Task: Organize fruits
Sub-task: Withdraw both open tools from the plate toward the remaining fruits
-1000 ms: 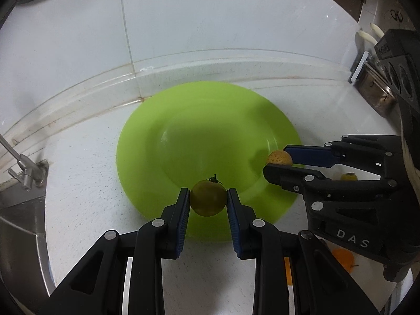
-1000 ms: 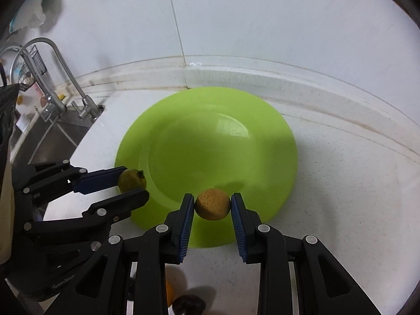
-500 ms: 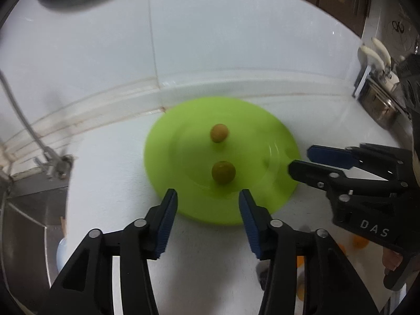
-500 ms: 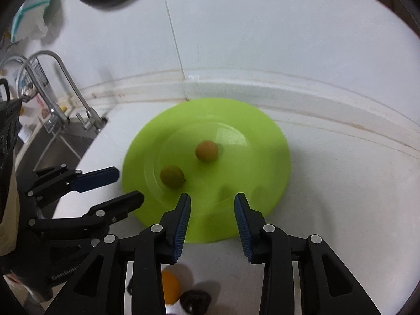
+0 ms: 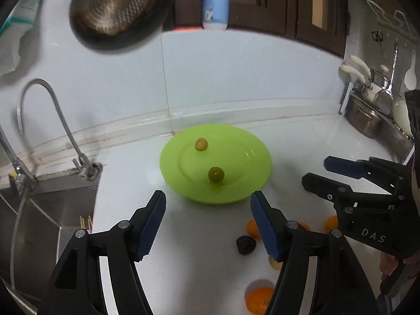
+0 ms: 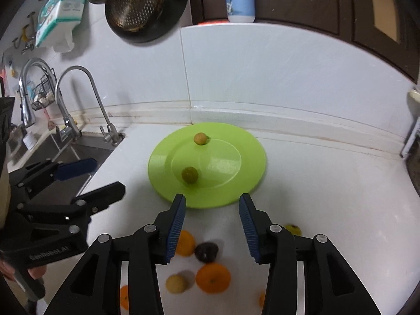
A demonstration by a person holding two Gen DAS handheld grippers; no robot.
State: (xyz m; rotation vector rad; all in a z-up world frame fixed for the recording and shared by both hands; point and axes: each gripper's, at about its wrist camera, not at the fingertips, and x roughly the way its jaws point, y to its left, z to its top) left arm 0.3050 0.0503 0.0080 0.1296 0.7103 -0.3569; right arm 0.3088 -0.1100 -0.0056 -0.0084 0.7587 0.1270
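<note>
A green plate [image 5: 236, 183] [image 6: 236, 183] lies on the white counter by the back wall. On it sit a green round fruit [image 5: 215, 174] [image 6: 190, 174] and a tan one [image 5: 201, 144] [image 6: 200, 139]. My left gripper [image 5: 208, 223] [image 6: 90, 177] is open and empty, above the counter in front of the plate. My right gripper [image 6: 212, 225] [image 5: 315, 173] is open and empty, to its right. Several loose fruits lie nearer me: oranges [image 6: 213, 278] [image 5: 260, 304], a dark fruit [image 6: 206, 252] [image 5: 246, 245], a pale yellow one [image 6: 176, 283].
A steel sink [image 6: 52, 152] with curved faucets [image 5: 39, 110] lies left of the plate. A strainer [image 6: 139, 2] hangs on the wall and a bottle [image 5: 215, 2] stands on a ledge. Pots and utensils [image 5: 372, 110] crowd the right end.
Both grippers opened and let their fruits go onto the plate, then pulled back and up. The loose fruits in front of the plate have come into view.
</note>
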